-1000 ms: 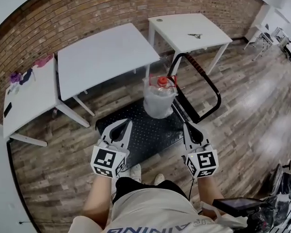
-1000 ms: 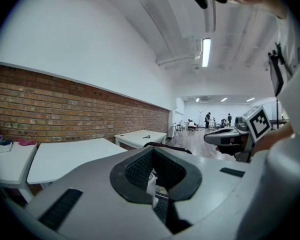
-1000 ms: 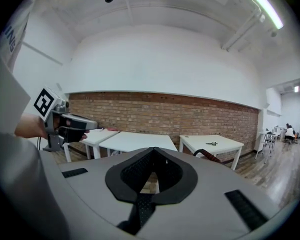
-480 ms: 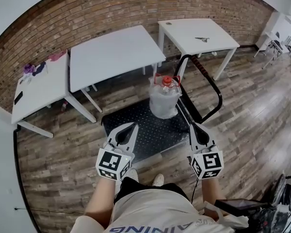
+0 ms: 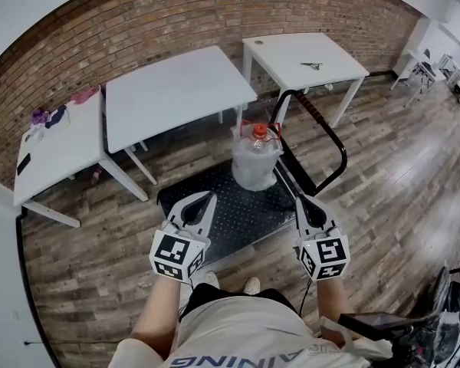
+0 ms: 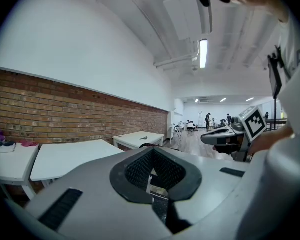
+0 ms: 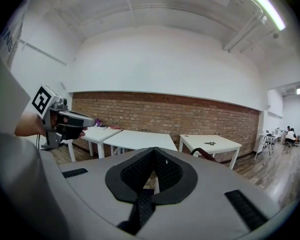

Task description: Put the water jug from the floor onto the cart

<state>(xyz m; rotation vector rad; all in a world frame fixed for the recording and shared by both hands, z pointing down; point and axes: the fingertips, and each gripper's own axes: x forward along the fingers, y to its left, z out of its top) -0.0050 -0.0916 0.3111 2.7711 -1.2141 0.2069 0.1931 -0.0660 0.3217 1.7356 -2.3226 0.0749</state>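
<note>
Over the near-left edge of the cart [image 5: 238, 217], the left gripper [image 5: 208, 197] holds its fingers together, empty. The water jug [image 5: 254, 163] stands upright on the cart's far end. At its near-right edge, the right gripper [image 5: 299, 200] likewise has fingers together, empty.

Left claw [image 5: 211, 196]: sits slightly further right in the head view than a second ago.
Right claw [image 5: 299, 200]: also slightly further right, after easing back from half a second ago.
Worktops [image 5: 176, 90]: swung right across the head view, then most of the way back.
Cart [image 5: 230, 215]: shifted in the frame with them.
</note>
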